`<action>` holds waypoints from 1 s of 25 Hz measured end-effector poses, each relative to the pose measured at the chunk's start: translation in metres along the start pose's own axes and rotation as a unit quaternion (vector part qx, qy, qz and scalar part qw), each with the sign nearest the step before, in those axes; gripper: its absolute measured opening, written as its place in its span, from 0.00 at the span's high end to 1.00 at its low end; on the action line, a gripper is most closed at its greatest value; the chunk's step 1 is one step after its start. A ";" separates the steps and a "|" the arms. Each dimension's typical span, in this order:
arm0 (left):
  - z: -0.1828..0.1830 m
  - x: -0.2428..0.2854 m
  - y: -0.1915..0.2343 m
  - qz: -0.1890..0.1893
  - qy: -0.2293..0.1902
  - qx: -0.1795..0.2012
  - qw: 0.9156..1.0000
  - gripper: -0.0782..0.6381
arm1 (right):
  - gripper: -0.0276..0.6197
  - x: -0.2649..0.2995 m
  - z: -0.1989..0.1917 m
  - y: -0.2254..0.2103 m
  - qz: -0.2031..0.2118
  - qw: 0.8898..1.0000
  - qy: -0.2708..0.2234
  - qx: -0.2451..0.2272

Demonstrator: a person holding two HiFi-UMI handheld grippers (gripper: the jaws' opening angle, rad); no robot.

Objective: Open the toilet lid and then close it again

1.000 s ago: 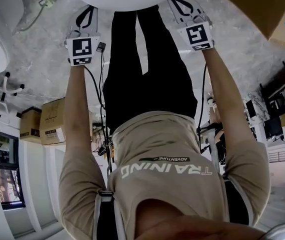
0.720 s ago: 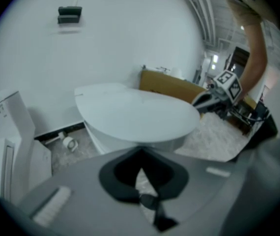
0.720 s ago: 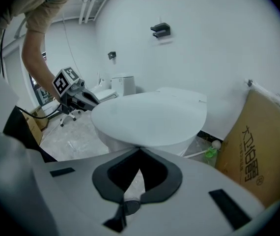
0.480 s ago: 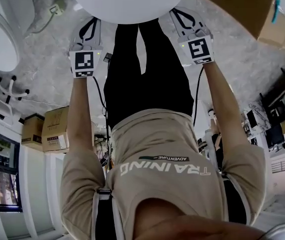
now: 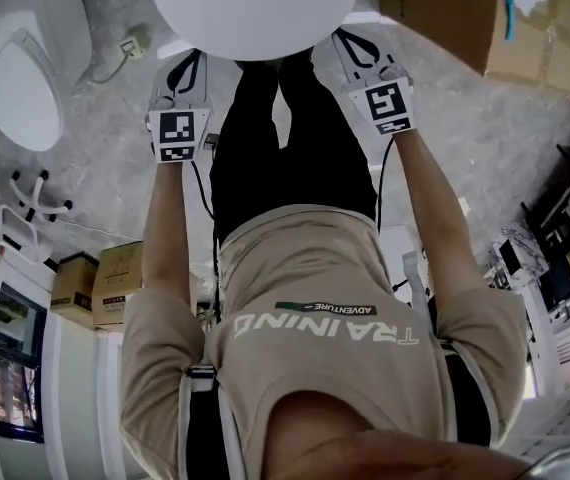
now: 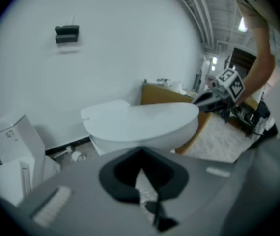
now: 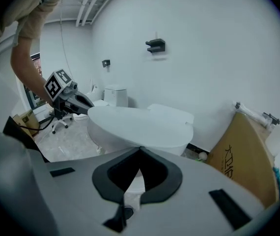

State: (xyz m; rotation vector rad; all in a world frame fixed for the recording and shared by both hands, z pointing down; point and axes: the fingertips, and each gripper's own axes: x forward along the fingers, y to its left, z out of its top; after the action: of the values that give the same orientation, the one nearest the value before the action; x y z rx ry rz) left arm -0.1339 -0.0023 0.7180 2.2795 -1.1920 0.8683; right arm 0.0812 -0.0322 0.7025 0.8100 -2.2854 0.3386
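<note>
The toilet lid (image 5: 250, 3) lies shut on the bowl at the far side of the scene. The left gripper (image 5: 185, 66) and right gripper (image 5: 353, 44) sit at its near edge, one on each side. Both claws are pressed together with nothing between them, so any lift would likely be a nudge from under the rim. The lid looks smooth, so a tip could slide off. If that happens partway up, the lid may drop and slam. Uneven pushing could also twist the hinges.
</note>
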 end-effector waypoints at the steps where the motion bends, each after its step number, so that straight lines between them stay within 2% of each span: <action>1: 0.006 -0.002 0.002 0.001 0.000 0.002 1.000 0.89 | 0.94 -0.002 0.007 -0.003 -0.004 1.000 -0.001 -0.003; 4: 0.022 -0.008 0.007 0.000 0.001 0.011 1.000 0.89 | 0.94 -0.007 0.024 -0.008 -0.012 1.000 0.003 -0.007; 12: 0.052 -0.022 0.018 0.004 0.017 0.001 1.000 0.89 | 0.94 -0.016 0.058 -0.019 -0.022 0.999 0.027 0.011; 19: 0.095 -0.032 0.035 -0.003 -0.015 -0.002 1.000 0.89 | 0.94 -0.025 0.106 -0.041 -0.045 0.999 0.012 0.008; 25: 0.129 -0.039 0.046 0.012 -0.027 0.022 0.999 0.89 | 0.94 -0.031 0.138 -0.059 -0.050 0.999 -0.011 0.009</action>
State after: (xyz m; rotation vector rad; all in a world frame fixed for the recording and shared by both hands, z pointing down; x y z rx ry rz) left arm -0.1471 -0.0847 0.6023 2.3410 -1.2383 0.8543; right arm 0.0652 -0.1242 0.5807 0.9387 -2.2543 0.3069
